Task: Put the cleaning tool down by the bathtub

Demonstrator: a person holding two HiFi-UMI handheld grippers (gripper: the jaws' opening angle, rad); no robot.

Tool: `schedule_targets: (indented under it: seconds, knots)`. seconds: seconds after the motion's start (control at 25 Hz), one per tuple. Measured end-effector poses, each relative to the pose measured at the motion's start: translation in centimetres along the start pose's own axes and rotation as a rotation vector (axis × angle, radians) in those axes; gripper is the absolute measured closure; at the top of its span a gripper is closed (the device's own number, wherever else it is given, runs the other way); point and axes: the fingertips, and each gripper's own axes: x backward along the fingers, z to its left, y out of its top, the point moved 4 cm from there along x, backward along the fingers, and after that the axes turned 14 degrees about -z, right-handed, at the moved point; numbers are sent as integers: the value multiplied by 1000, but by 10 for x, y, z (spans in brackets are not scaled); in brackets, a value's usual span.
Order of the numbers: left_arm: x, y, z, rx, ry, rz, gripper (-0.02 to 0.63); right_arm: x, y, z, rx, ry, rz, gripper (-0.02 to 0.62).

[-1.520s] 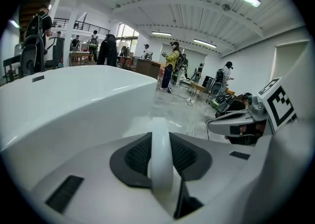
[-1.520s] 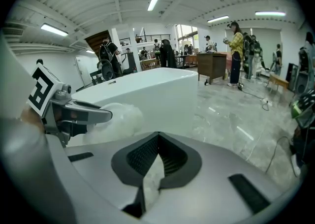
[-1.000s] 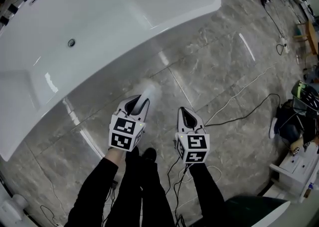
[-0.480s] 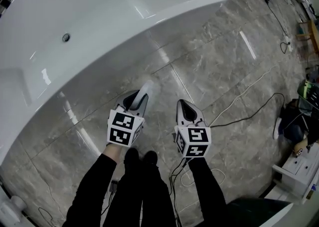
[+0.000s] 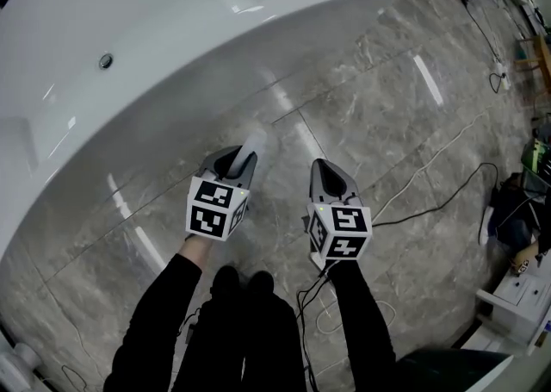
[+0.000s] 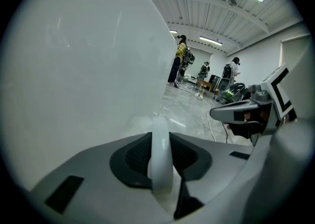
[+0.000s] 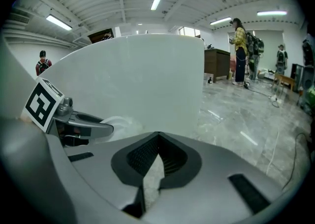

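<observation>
The white bathtub (image 5: 172, 11) fills the upper left of the head view, on a grey marble floor (image 5: 370, 97). My left gripper (image 5: 248, 154) is shut on the cleaning tool's white handle (image 6: 160, 154), which runs forward between the jaws. The tool's pale soft head (image 5: 260, 142) sticks out past the jaws, low and close to the tub's outer wall (image 6: 88, 70). In the right gripper view that head (image 7: 118, 122) shows as a whitish lump ahead of the left gripper (image 7: 93, 128). Beside it, my right gripper (image 5: 321, 168) hangs over the floor, shut on nothing.
Cables (image 5: 430, 201) trail over the floor to the right and by the person's feet. Bags and boxes (image 5: 521, 218) crowd the right edge. People (image 7: 239, 50) stand far off across the hall, near a dark cabinet (image 7: 216, 65).
The bathtub has slid up and to the left in the head view. Both grippers have stayed side by side, the left still gripping the tool.
</observation>
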Motion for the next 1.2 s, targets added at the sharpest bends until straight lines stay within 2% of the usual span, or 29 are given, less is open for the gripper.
schedule_targets:
  seconds: [0.76,1.2]
  knots:
    - [-65,-85,37,5,-17,-12,506,-72,-75,-19,43,22,-34,595]
    - [-90,-123,50,-39,-28,0,505,-94,-111,-24,39,27,-39,595]
